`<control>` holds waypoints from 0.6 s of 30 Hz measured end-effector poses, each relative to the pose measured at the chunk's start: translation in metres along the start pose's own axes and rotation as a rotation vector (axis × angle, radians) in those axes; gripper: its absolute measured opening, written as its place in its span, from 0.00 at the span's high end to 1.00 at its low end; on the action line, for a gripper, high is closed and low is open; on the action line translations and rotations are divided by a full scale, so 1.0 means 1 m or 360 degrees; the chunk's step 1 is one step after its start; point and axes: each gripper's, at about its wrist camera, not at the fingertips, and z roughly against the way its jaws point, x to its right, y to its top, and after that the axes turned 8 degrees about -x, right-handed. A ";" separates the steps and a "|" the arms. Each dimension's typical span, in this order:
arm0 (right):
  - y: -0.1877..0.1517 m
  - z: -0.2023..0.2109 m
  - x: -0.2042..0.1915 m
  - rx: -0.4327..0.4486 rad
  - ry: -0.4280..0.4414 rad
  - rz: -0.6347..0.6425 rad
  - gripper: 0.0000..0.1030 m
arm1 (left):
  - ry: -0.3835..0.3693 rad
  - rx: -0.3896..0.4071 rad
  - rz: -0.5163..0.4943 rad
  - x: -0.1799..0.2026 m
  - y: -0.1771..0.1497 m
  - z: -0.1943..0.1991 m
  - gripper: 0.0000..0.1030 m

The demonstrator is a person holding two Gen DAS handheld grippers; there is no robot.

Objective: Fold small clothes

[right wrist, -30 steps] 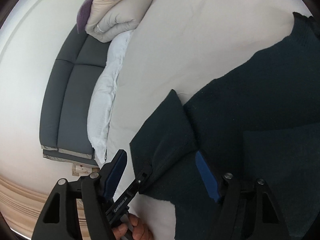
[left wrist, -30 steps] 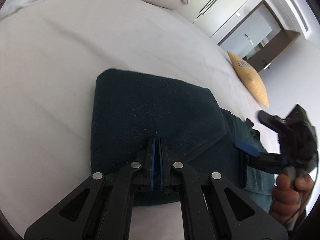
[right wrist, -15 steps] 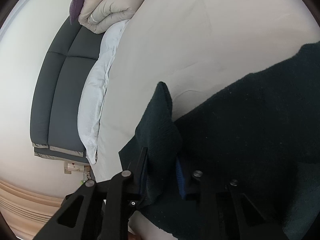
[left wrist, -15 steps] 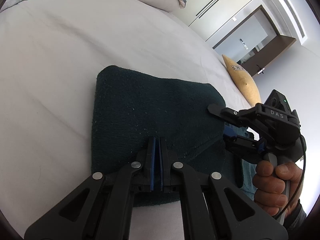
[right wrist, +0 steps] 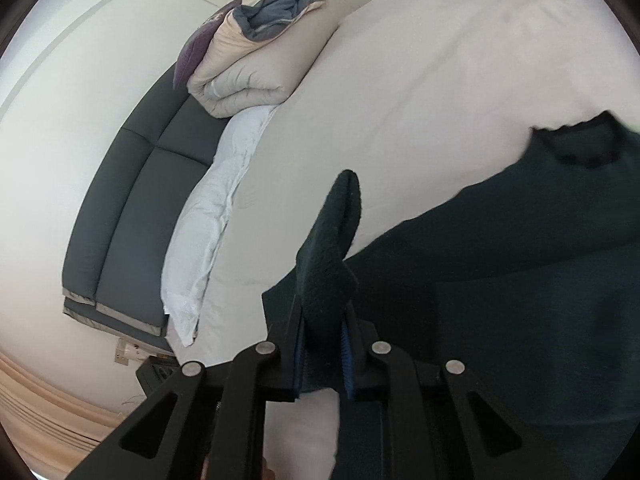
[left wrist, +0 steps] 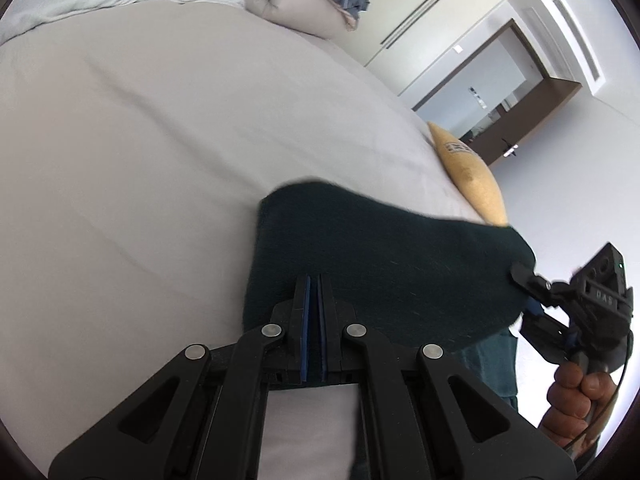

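One dark green knitted garment [left wrist: 384, 264] lies on one bed with a pale grey sheet [left wrist: 160, 140]. Two black hand-held tools appear: the left tool [left wrist: 314, 292] and the right tool [right wrist: 322, 344]. One mustard-yellow cushion [left wrist: 472, 176], one rolled beige quilt [right wrist: 256, 80], one dark grey padded headboard [right wrist: 132, 208] and one hand [left wrist: 576, 400] complete the count.

My left gripper [left wrist: 314, 292] was black plastic, with thin blue pads on the insides of its two fingers [left wrist: 305, 300] and four round silver screws on its arms, which had three-cornered holes cut in them. My right gripper [right wrist: 322, 344] looked just the same up close, with blue pads and silver screws too. From the side it [left wrist: 528, 292] had a boxy black camera block with pale letters and a tiny green light, a thin black cable hanging down, and my hand [left wrist: 576, 400] around its handle.
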 end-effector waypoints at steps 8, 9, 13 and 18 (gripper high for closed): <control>-0.016 0.079 0.105 0.0132 -0.0616 -0.0204 0.73 | -0.0048 -0.0126 -0.0186 0.067 -0.015 -0.021 0.98; -0.018 0.084 0.125 0.0110 -0.0686 -0.0272 0.72 | -0.0046 -0.0148 -0.0207 0.074 -0.017 -0.024 0.98; -0.038 0.115 0.174 0.0245 -0.0525 -0.0486 0.53 | -0.0022 -0.0206 -0.0285 0.090 -0.027 -0.033 0.98; -0.049 0.136 0.194 0.0411 -0.0422 -0.0578 0.45 | 0.0012 -0.0230 -0.0277 0.088 -0.025 -0.037 0.98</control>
